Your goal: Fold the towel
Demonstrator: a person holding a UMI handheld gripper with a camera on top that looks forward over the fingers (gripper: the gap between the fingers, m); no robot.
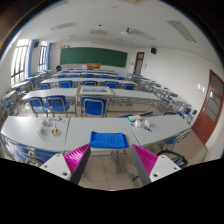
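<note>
Currently gripper [112,163] fingers spread apart, holding nothing, raised above floor. Blue towel [107,139] lies flat on near white table [45,131], just ahead of fingers, between them. Classroom desks, blue chairs [58,104], green chalkboard [92,57] far behind.

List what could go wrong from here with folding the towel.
1. The gripper is open and well short of the blue towel on the table; a low approach could hit the table's near edge.
2. Small items sit just right of the towel; dragging cloth might knock them.
3. The towel lies near the edge, so a pull could slide it off.
</note>
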